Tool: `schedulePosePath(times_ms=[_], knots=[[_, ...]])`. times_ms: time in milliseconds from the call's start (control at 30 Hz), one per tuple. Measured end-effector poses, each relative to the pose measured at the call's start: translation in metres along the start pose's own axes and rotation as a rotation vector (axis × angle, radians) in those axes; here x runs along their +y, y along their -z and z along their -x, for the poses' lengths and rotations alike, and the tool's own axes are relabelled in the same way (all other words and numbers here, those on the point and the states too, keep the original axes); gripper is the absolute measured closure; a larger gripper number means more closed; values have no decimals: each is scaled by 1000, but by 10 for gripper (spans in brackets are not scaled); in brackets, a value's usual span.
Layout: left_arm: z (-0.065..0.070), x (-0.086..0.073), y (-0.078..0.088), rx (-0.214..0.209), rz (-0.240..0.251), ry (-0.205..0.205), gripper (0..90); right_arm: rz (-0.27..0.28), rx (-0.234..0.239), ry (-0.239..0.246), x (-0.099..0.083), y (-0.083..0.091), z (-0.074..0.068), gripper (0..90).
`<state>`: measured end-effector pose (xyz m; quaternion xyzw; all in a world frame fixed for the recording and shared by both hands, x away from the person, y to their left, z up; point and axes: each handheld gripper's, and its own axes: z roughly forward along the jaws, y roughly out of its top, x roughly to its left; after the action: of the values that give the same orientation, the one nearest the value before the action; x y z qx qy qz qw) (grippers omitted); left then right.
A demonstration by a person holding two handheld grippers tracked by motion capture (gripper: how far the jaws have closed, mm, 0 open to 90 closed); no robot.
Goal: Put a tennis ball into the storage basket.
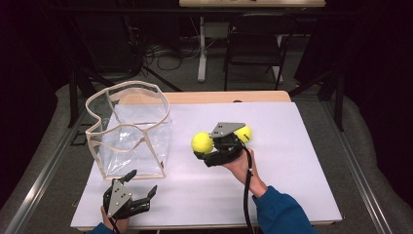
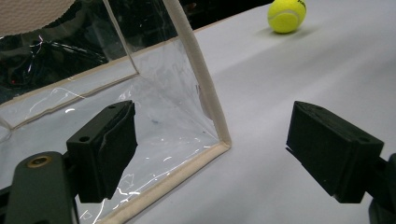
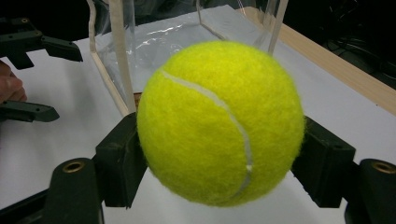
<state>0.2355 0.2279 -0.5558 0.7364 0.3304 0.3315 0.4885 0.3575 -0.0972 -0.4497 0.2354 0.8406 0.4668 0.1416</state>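
A: Tennis ball, fuzzy yellow felt w/ white seam (image 3: pixel 219 123), sits between the two black jaws of the right gripper (image 3: pixel 219 158). Pads press on opposite sides, at about its widest part. Ball held clear of the white table sheet (image 3: pixel 56 140).

B: Handling?

A: Judged light, springy, felt nap gives good friction, so slip unlikely. Not fragile. Round though, so off-centre grip could squirt it out; take across the widest part, as now. Jaws are closed as far as the ball allows, nothing else in them.

B: Left side?

A: Left gripper (image 1: pixel 127 197) near the front edge of the table, jaws spread wide, holding nothing. In the left gripper view, the corner of the clear plastic bag w/ cream fabric trim (image 2: pixel 205 98) stands between the jaws, but neither pad touches it. Bag judged thin, floppy film; the trim edge looks like the stiffest place to pinch.

B: Farther out?

A: High view: bag (image 1: pixel 129 129) stands open-topped on the left of the sheet, well apart from the held ball (image 1: pixel 201 143). Right gripper (image 1: pixel 207 152) mid-table, held by a hand in a blue sleeve (image 1: pixel 282 212). Second yellow tennis ball (image 1: pixel 244 133) lies on the sheet just beyond the right gripper, partly behind its grey plate. Dark chair (image 1: pixel 255 46) on the floor beyond the table.

B: Next?

A: Likely carry ball over bag mouth; left may need to steady the rim.
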Motion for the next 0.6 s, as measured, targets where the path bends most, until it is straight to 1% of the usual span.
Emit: schedulePosePath(times_ms=[200,367,433,500,600], knots=[[0,0,0,-2,0,-5,159,-8,5,-3,4,-2,2,264],[1,0,0,-1,0,-5,159,-16,7,9,10,-5,2,264],[1,0,0,-2,-2,-8,159,-16,10,10,12,-6,1,264],[1,1,0,-1,4,-9,159,-3,29,4,16,-6,2,264],[1,1,1,0,10,-9,159,-4,23,10,18,-6,2,264]])
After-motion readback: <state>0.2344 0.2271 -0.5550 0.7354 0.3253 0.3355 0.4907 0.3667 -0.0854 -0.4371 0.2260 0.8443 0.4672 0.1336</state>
